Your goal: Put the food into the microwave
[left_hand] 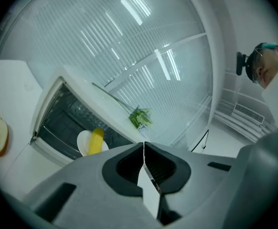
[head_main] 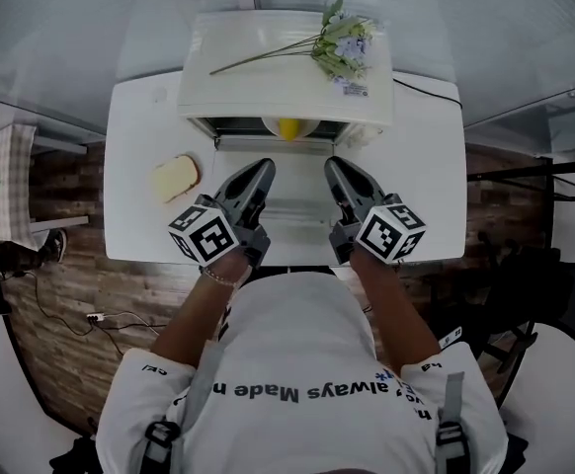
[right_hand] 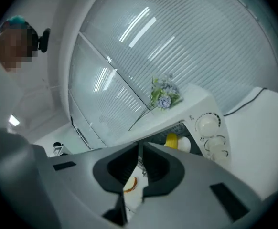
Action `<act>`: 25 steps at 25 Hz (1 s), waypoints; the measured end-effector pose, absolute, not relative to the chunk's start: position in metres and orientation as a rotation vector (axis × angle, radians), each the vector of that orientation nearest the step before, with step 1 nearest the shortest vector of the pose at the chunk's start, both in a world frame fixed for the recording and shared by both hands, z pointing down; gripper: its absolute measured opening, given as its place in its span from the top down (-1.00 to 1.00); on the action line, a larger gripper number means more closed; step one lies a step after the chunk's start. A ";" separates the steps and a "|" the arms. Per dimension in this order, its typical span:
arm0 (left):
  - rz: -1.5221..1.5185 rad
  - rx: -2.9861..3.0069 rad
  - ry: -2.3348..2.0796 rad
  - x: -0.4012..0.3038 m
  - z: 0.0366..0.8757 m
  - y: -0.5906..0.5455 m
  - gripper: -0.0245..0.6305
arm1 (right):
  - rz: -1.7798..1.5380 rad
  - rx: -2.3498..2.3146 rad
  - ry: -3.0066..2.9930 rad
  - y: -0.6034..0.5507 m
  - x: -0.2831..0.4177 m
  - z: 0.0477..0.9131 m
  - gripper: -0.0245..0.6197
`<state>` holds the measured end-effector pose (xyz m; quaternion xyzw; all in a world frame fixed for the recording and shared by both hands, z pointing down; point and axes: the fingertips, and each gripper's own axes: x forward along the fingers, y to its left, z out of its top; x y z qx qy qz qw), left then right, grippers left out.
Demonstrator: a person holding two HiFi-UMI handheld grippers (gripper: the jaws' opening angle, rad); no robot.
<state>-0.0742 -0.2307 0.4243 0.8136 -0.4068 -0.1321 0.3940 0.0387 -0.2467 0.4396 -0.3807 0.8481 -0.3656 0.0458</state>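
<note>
The white microwave (head_main: 286, 67) stands at the back of the table with its door (head_main: 292, 203) folded down and open. Inside, a yellow piece of food (head_main: 288, 127) lies on a white plate (head_main: 272, 126); both show again in the left gripper view as food (left_hand: 95, 140) on the plate (left_hand: 83, 141), and in the right gripper view as food (right_hand: 171, 140). A slice of cake (head_main: 175, 178) lies on the table left of the door. My left gripper (head_main: 265, 172) and right gripper (head_main: 334, 170) hover over the door's two sides, both shut and empty.
Artificial flowers (head_main: 339, 42) lie on top of the microwave. Its knobs (right_hand: 207, 124) are on its right side. A black cable (head_main: 424, 89) runs behind it at the right. The white table (head_main: 134, 136) ends just in front of the person's body.
</note>
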 end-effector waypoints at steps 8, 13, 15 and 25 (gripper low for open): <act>-0.256 2.266 -1.223 -0.083 0.367 -0.211 0.88 | -0.687 -1.236 2.821 -0.223 0.041 0.375 0.82; -0.250 2.359 -1.297 -0.083 0.334 -0.199 0.87 | -0.481 -1.252 2.892 -0.208 0.042 0.337 0.82; -0.246 2.390 -1.323 -0.084 0.322 -0.195 0.87 | -0.421 -1.250 2.912 -0.202 0.042 0.325 0.82; -0.244 2.488 -1.415 -0.088 0.275 -0.174 0.87 | -0.259 -1.239 2.954 -0.178 0.042 0.272 0.82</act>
